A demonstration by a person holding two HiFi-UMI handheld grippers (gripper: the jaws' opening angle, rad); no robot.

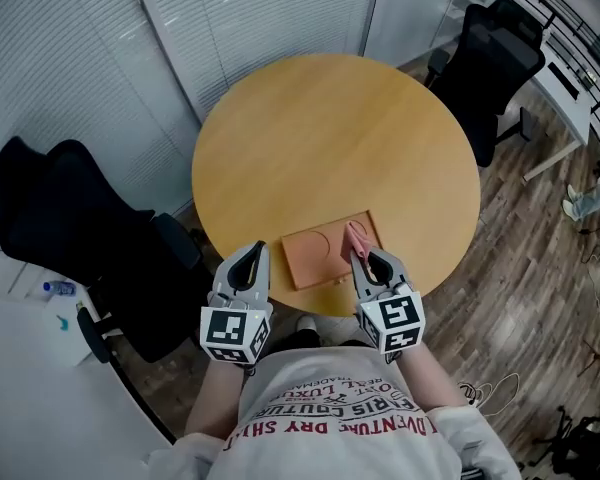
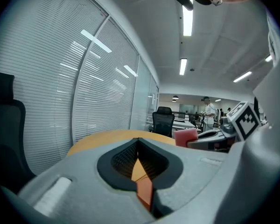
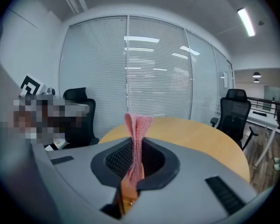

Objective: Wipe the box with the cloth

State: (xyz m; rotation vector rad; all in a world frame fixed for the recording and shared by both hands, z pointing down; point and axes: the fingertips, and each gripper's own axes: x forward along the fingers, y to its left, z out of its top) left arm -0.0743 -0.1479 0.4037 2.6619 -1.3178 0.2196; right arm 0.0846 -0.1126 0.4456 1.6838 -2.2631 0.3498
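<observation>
My right gripper had its jaws pinched on the pink cloth, which stood up between them. My left gripper had its jaws pressed together, empty. The box lay flat at the table's near edge, beneath both. I judged wiping barely begun; next I needed to press the cloth down and sweep. Nothing was in the way, and the black chairs stood well apart.

One table, one box, one cloth, two tools, left tool and right tool, two black chairs, left chair, right chair, one bottle.
</observation>
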